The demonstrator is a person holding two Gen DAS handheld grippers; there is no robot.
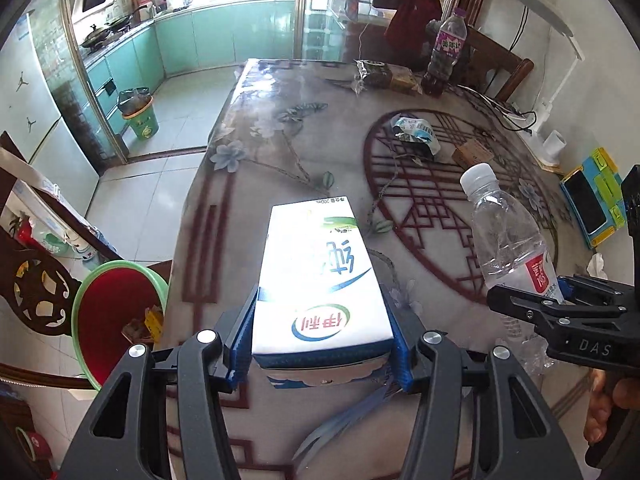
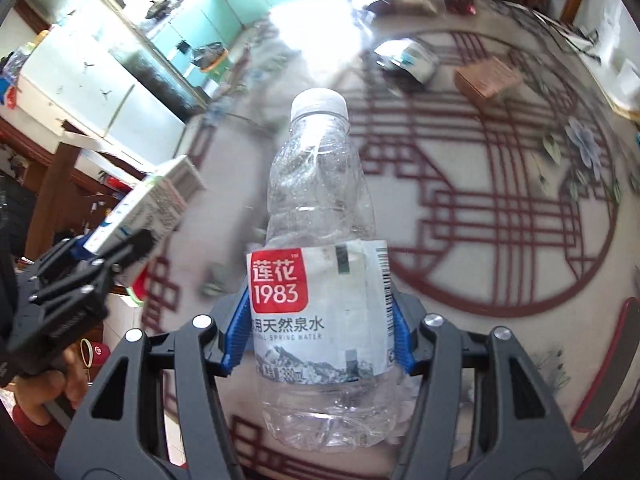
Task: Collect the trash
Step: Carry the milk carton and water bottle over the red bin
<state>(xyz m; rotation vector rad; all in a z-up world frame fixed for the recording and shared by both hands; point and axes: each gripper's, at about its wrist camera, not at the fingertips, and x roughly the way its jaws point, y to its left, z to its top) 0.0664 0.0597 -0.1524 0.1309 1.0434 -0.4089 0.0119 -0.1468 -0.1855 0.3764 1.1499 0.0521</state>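
Observation:
My left gripper is shut on a white and blue milk carton, held above the patterned table near its left edge. Its blue pads press both sides of the carton. My right gripper is shut on an empty clear water bottle with a red and white label, its white cap pointing away. The bottle and right gripper show at the right of the left wrist view. The carton shows at the left of the right wrist view. A green-rimmed red bin stands on the floor left of the table.
On the table lie a crumpled wrapper, a small brown box, a dark drink bottle, a packet, cables and a phone in a coloured stand. A second bin stands by the kitchen door. A person's hand holds the right gripper.

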